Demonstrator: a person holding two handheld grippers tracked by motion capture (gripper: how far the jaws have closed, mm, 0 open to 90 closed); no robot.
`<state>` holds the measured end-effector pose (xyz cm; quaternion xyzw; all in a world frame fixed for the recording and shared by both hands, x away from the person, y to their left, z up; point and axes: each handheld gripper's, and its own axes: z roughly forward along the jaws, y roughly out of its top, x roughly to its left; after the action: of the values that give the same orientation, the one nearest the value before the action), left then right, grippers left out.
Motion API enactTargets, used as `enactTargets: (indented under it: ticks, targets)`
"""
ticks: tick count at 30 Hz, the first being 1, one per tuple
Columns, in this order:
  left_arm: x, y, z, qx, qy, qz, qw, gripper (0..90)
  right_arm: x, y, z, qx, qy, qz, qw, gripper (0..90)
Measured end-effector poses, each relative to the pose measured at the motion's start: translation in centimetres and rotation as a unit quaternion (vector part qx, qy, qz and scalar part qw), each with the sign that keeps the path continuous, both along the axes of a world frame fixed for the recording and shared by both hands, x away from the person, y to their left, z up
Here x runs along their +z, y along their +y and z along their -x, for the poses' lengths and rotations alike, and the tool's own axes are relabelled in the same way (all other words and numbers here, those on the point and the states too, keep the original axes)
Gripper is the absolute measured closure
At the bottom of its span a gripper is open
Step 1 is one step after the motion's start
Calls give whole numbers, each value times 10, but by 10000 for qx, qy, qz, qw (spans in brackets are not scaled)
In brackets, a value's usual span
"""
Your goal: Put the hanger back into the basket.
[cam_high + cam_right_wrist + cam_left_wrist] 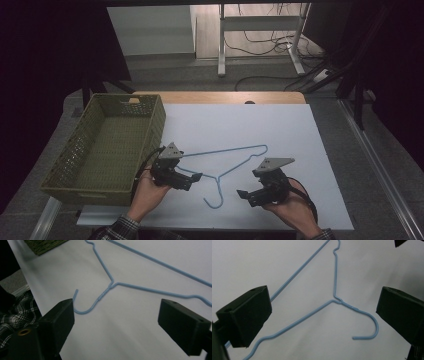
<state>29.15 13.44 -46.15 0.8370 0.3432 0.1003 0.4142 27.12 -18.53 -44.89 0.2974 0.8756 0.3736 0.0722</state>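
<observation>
on the white counter (280, 130) a blue hanger (227, 160) lies untouched between left tongs (196, 178) and right tongs (243, 194), both released, nothing begun, the basket (150, 125) empty.

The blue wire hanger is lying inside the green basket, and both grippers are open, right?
Not quite. The blue wire hanger lies on the white table, to the right of the green basket, as the high view shows. The left gripper and right gripper are open, as you said.
</observation>
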Motion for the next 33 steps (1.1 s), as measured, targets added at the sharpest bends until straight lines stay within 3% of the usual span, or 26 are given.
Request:
enactTargets:
  ticks: [10,14,25,33]
  targets:
    - [-16,-9,-17,91,33,-43,9999,6,-11,30,-2,480,88,97,9988,264]
    - [-22,-10,-20,75,160,-78,9998,11,-18,45,0,758,102,194,9969,338]
    - [-30,-1,-24,231,192,-15,9995,16,-42,79,5,1425,288,476,9882,627]
    - [-33,-2,-26,197,278,30,9994,16,-60,91,4,1779,336,829,9800,755]
